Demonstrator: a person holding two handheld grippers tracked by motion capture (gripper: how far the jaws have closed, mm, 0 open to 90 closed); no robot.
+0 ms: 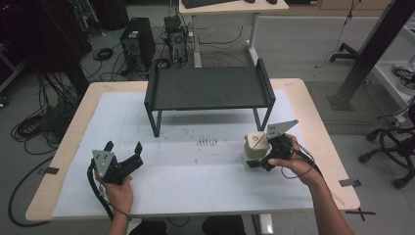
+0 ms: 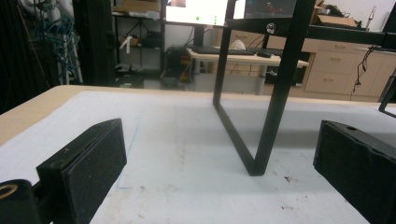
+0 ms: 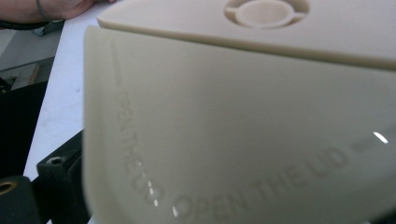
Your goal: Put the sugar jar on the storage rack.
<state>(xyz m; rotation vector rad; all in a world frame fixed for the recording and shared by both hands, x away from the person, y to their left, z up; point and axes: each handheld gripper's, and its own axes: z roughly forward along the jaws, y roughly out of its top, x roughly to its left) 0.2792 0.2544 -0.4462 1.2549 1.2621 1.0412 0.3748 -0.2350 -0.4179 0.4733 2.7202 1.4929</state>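
Observation:
A beige box-shaped container (image 1: 256,143) with a lid sits on the white mat (image 1: 195,181) at the right. My right gripper (image 1: 258,160) is shut on it from the near right side. In the right gripper view the container (image 3: 243,116) is very close, with "OPEN THE LID" embossed on it and a round knob on top; one black finger (image 3: 58,175) shows at its lower left. My left gripper (image 1: 123,146) rests near the mat's left front, open, with nothing between its fingers (image 2: 86,170).
A low black metal shelf (image 1: 208,88) stands at the back middle of the table; its leg (image 2: 275,98) rises ahead of my left gripper. Small dark specks (image 1: 208,143) mark the mat's centre. Computers, cables and another desk lie on the floor beyond.

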